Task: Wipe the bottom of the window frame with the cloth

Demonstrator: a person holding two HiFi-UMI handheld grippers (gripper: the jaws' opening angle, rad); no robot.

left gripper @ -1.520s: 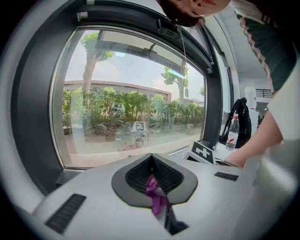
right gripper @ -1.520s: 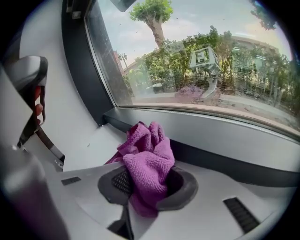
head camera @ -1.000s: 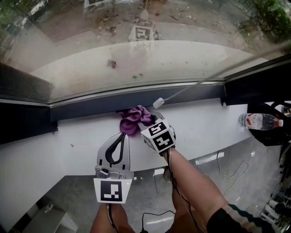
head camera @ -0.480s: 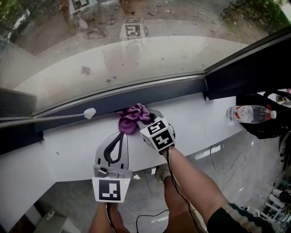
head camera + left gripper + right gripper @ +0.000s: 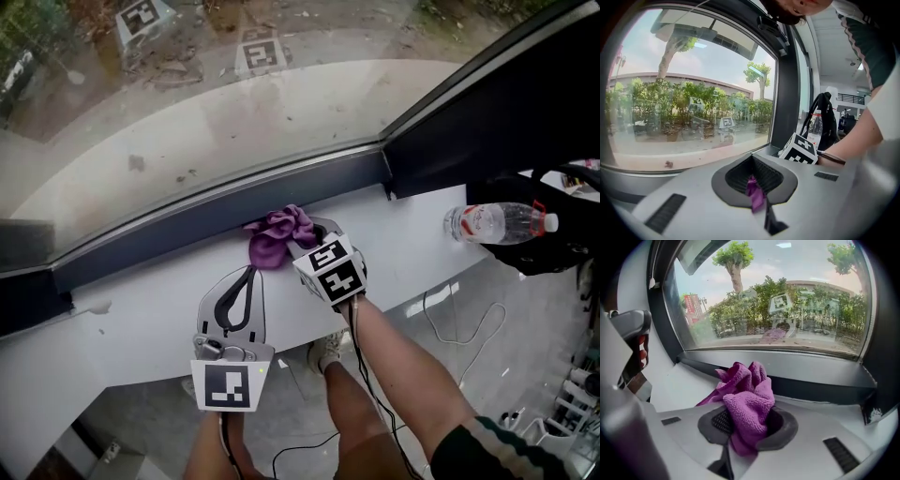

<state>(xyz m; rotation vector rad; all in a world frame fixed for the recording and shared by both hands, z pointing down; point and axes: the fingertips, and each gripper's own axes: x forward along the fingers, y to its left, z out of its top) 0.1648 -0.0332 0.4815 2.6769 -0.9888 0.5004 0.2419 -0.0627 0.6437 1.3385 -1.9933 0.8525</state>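
At the far edge of the white sill (image 5: 141, 305), about midway along it, the right gripper (image 5: 749, 425) is clenched on a bunched purple cloth (image 5: 275, 234). The cloth spills up and forward out of the jaws toward the dark bottom rail of the window frame (image 5: 187, 223). Just beside it on the sill, the left gripper (image 5: 754, 185) has its jaws drawn together on a thin sliver of the same purple fabric. In the head view its tip meets the cloth's lower left corner.

The right gripper's jaw tips are buried under the folds. The bunch lies up against the rail, but no view shows clearly whether fabric and rail touch.

Farther out, a water bottle (image 5: 497, 222) lies on its side near the sill's right end, next to a black bag (image 5: 553, 253) that the picture's edge cuts off. Through the dusty glass, two square marker boards (image 5: 258, 54) lie on the ground outside. The frame's left stretch runs out of view at the picture's edge.
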